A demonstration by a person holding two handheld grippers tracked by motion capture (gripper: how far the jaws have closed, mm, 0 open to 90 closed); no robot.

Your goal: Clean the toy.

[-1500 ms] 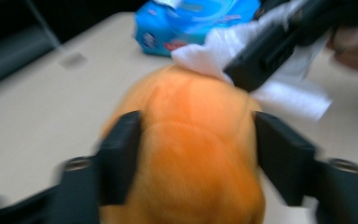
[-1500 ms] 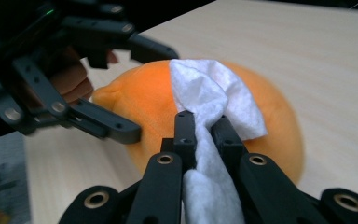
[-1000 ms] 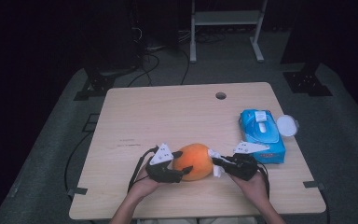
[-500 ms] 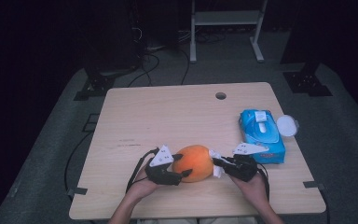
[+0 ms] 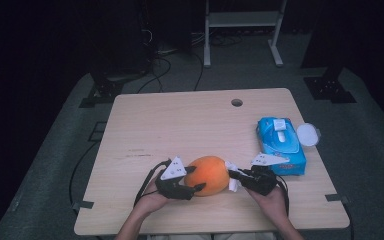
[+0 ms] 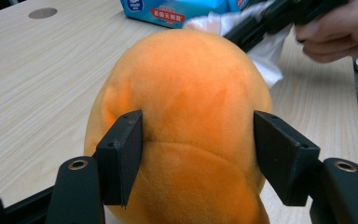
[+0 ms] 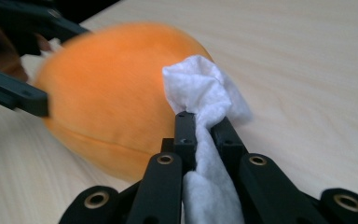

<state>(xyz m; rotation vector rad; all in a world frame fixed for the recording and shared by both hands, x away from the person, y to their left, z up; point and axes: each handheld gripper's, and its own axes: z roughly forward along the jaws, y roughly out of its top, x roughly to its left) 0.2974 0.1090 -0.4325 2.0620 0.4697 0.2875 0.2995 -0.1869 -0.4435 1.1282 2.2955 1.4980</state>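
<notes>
Left tongs (image 5: 194,180) part-closed, right tongs (image 5: 234,176) pinched shut.

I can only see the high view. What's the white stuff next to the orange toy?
Observer: A crumpled white wipe, pinched shut between the jaws of the right gripper and touching the orange toy.
Operator: Is the other gripper squeezing the toy?
Observer: Yes. In its own view the left gripper has a pad on each side, pressing into the fuzzy surface.
Operator: Is the toy smooth all over?
Observer: No, a curved seam runs across it between the pads.
Operator: What's written on the blue pack?
Observer: The blue pack has a red label, but the words are too small to read.
</notes>
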